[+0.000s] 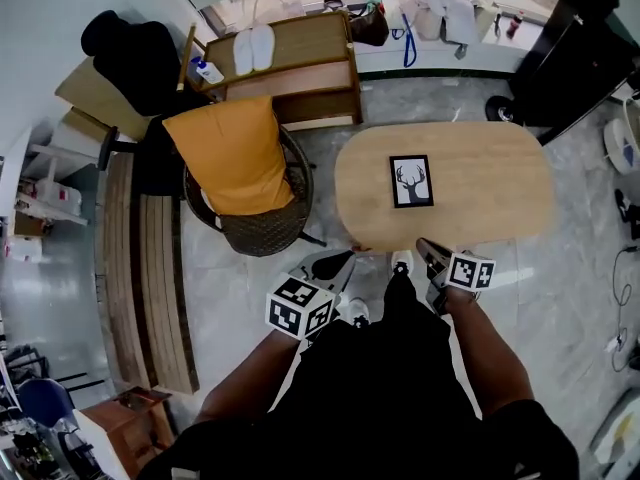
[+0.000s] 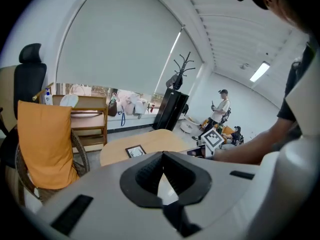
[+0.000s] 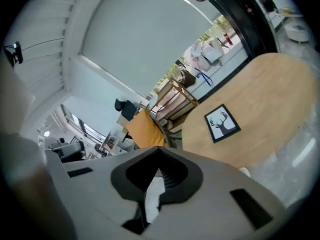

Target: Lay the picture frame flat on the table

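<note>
Nearest the camera, both grippers are held in front of the person's dark torso, short of the near edge of the table (image 1: pixel 490 183). Left gripper (image 2: pixel 162 155): jaws closed tip to tip, nothing between them. Right gripper (image 3: pixel 159 154): jaws likewise closed together and empty. Each is clear of the tabletop and touches nothing on it.

The table is an oval wooden top. The frame (image 1: pixel 411 181) lies flat on it, face up, about midway across and well apart from both grippers. It is black-edged and shows a dark antlered deer head on a pale ground. It is the only thing on the top.

To the table's left, just beside it, stands a wicker chair (image 1: pixel 262 230) with an orange cushion (image 1: pixel 233 156) against its back. Beyond the chair is a wooden shelf unit (image 1: pixel 300 68) by the window wall. In the left gripper view, a coat stand (image 2: pixel 182 66) and a standing person (image 2: pixel 220 106) appear at the far side of the room.
</note>
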